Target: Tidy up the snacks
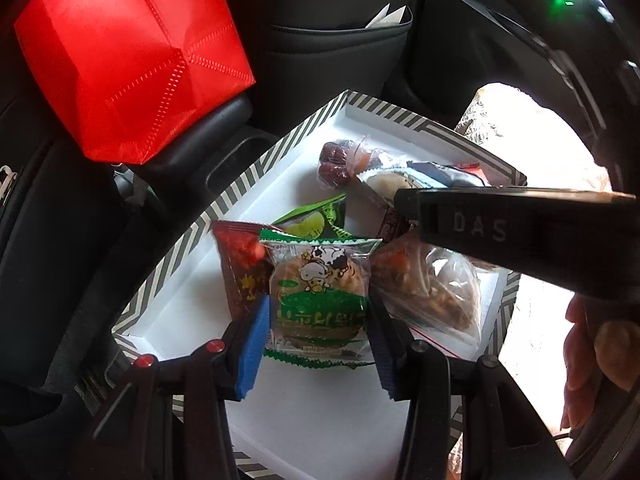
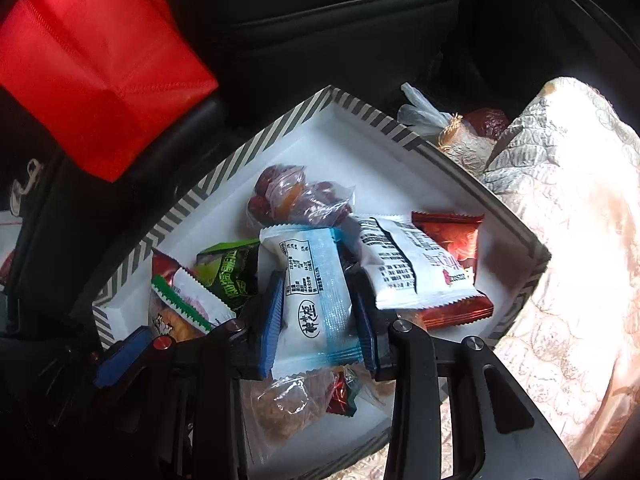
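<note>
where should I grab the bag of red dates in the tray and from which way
Pinch the dates bag at its bunched, knotted top, coming from above. The fruit makes a lumpy, slippery bulge, while the gathered plastic stands up free. Its near edge is tucked under the white-blue packet, so a side approach looks blocked.

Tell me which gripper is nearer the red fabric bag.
Left. The left gripper holds a green cookie packet on the box side closest to the red fabric bag; the right gripper, gripping a white-blue packet, sits farther across.
</note>
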Demonstrator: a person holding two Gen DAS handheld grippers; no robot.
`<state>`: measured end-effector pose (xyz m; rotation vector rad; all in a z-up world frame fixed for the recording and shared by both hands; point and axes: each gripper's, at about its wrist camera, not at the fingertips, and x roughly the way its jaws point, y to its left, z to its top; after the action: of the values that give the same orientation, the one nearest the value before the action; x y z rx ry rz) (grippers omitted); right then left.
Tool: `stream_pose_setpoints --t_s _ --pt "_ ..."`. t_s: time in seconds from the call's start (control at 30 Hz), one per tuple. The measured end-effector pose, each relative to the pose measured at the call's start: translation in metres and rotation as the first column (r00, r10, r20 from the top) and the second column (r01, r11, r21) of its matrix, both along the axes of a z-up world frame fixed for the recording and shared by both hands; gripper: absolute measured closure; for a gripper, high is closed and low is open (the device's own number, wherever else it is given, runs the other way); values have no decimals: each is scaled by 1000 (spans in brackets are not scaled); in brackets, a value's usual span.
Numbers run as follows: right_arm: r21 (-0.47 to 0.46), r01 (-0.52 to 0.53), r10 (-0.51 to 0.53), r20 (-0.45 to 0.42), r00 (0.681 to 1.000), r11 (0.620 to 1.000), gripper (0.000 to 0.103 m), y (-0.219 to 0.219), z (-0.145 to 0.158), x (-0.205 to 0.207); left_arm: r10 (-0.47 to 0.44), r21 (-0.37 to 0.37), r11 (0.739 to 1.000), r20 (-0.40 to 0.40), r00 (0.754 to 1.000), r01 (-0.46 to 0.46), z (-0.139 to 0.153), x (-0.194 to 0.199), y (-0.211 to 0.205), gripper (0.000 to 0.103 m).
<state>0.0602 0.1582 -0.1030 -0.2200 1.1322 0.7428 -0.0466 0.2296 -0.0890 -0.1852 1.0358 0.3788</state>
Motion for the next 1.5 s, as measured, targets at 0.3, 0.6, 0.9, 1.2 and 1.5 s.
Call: stream_pose_setpoints --t_s 0.3,0.6,0.9,1.2,1.5 --pt "82 21 -23 18 1000 996 56 -21 15 -13 18 10 1000 -5 1000 -18 0 0 1 51" --pt "95 73 -83 109 991 993 56 -56 36 -38 63 48 997 34 997 -65 14 -12 1 11" --pt "88 204 -215 155 964 975 56 -110 38 -64 45 64 997 62 997 -49 19 -23 -16 9" --pt "62 258 -264 134 955 964 56 -137 17 -79 38 72 996 103 994 -45 23 -34 -26 9" --pt "46 258 -262 142 955 965 56 -135 10 -88 17 62 998 108 994 -24 19 -36 -31 9"
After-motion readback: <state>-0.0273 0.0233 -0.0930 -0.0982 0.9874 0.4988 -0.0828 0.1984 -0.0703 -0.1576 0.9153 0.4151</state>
